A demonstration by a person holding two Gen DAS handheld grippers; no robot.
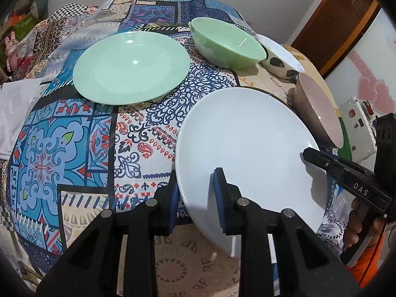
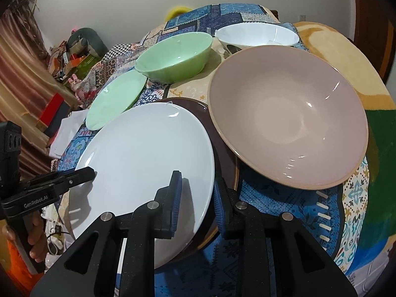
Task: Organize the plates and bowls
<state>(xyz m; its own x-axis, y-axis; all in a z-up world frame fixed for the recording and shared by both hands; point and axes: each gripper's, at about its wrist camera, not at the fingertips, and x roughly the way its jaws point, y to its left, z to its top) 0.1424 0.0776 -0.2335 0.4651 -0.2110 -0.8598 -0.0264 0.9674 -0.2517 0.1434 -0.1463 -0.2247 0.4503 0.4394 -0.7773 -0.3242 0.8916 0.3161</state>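
Pictured over a patchwork-print tablecloth: round white ceramic plate, straddled at its near-left rim by the left gripper and at its near-right rim by the right gripper, both part-open (neither clearly clamped). Lay partly atop a dark brown plate. Beyond the white plate, a pale green plate; right of it, a wide pink bowl.

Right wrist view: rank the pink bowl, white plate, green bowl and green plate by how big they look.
1. Pink bowl and white plate: alike; both near the camera, so no ranking.
2. Green bowl and green plate: smaller, alike, but farther away, so true size is unsure.
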